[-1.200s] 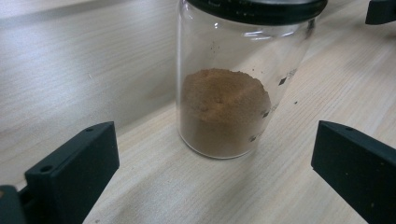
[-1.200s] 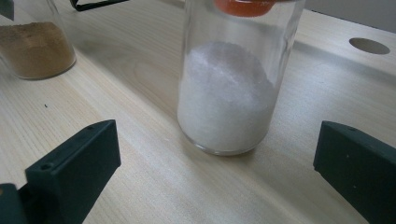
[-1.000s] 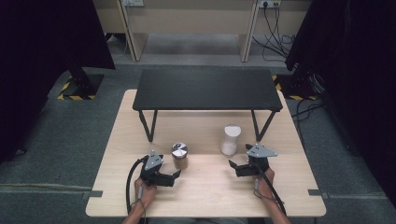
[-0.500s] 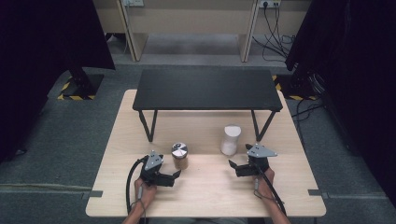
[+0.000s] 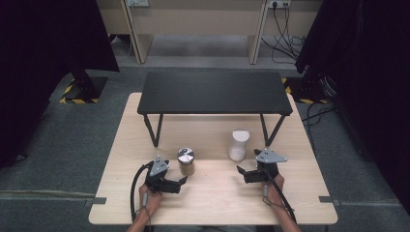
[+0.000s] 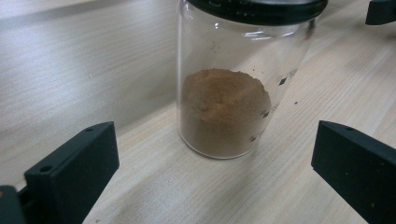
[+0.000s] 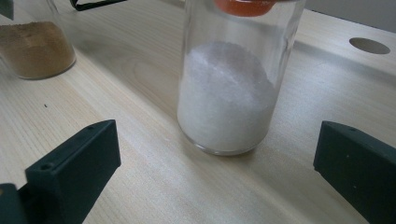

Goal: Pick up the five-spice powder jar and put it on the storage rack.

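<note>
A glass jar of brown powder (image 5: 185,162) with a shiny lid stands on the wooden table (image 5: 212,203), left of centre. My left gripper (image 5: 182,183) lies just in front of it, open. In the left gripper view the brown jar (image 6: 226,102) stands upright a little beyond the two spread jaws, untouched. A glass jar of white powder (image 5: 238,144) stands to the right. My right gripper (image 5: 243,174) is open just in front of it. The right gripper view has the white jar (image 7: 229,93) beyond the jaws and the brown jar (image 7: 35,51) at the far left.
A low black shelf (image 5: 215,92) on thin legs spans the back half of the table. A round hole (image 7: 369,45) is cut in the tabletop behind the white jar. Cables trail from both grippers toward the near edge.
</note>
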